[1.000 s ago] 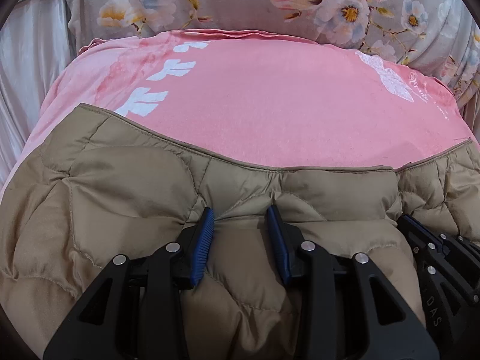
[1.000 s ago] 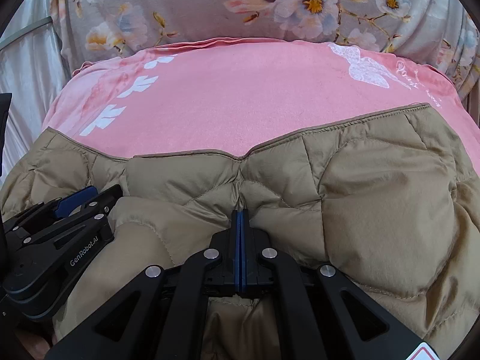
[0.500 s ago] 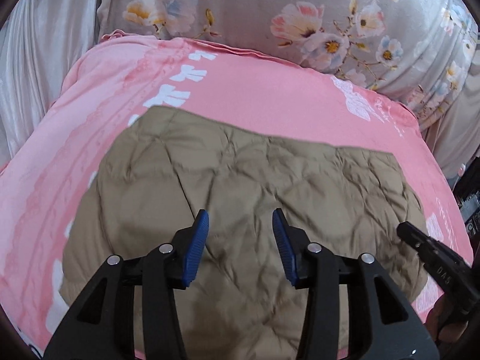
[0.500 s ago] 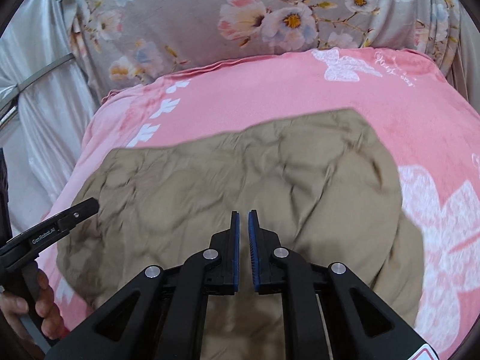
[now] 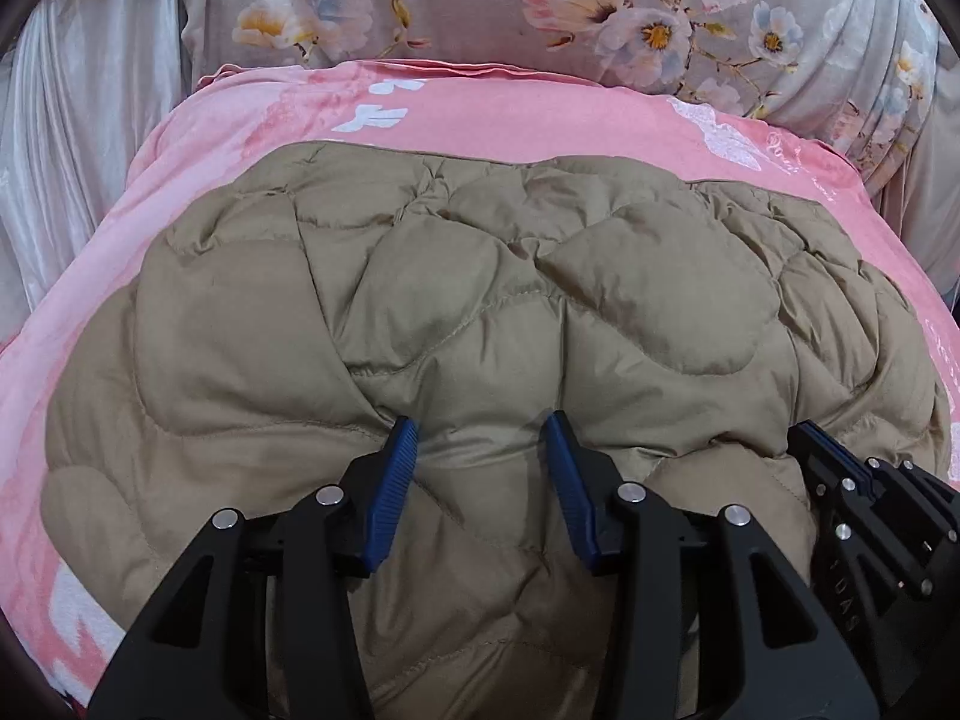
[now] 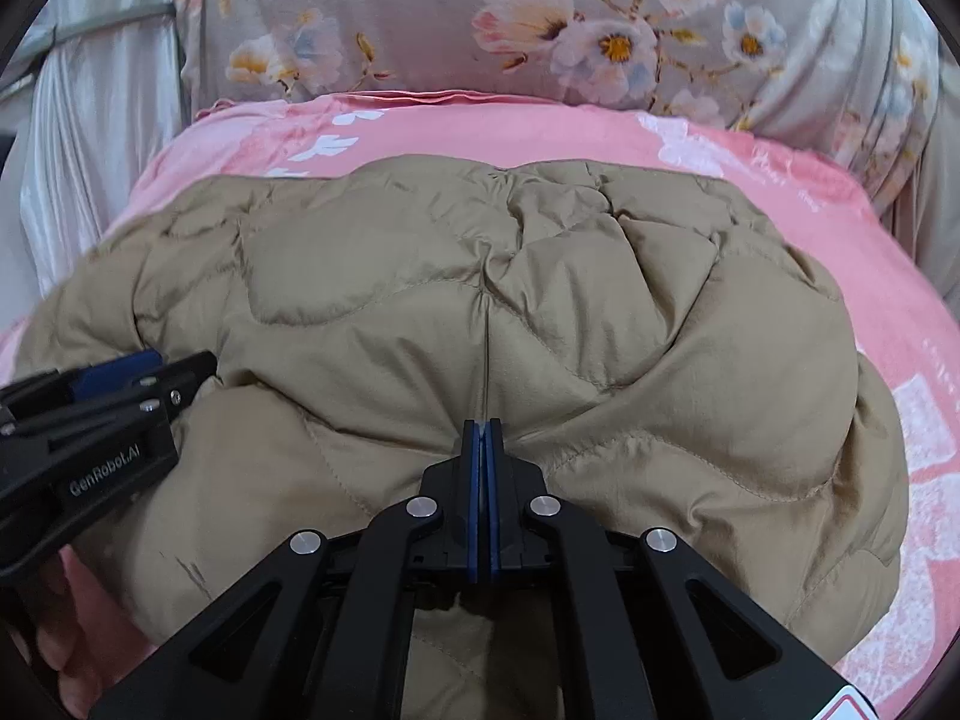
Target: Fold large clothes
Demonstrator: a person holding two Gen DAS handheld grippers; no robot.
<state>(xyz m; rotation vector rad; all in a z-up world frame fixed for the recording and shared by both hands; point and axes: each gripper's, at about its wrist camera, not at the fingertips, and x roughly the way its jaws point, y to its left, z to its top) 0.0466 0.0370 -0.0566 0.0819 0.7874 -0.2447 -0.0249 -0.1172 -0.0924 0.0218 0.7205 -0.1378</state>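
left wrist view: a tan quilted puffer jacket point(image 5: 480, 300), puffy with curved stitched panels and creases, lies folded on a pink blanket point(image 5: 180, 180), spreading ahead of and beneath the left gripper point(image 5: 483, 438). its blue-padded jaws stand spread, with a bulge of jacket between them. the right gripper point(image 5: 807, 435) sits to the right on the jacket.

right wrist view: the right gripper point(image 6: 482, 432) has its jaws pressed together, pinching a seam of the jacket point(image 6: 540, 312). a flowered grey cloth point(image 6: 540, 18) lies beyond.
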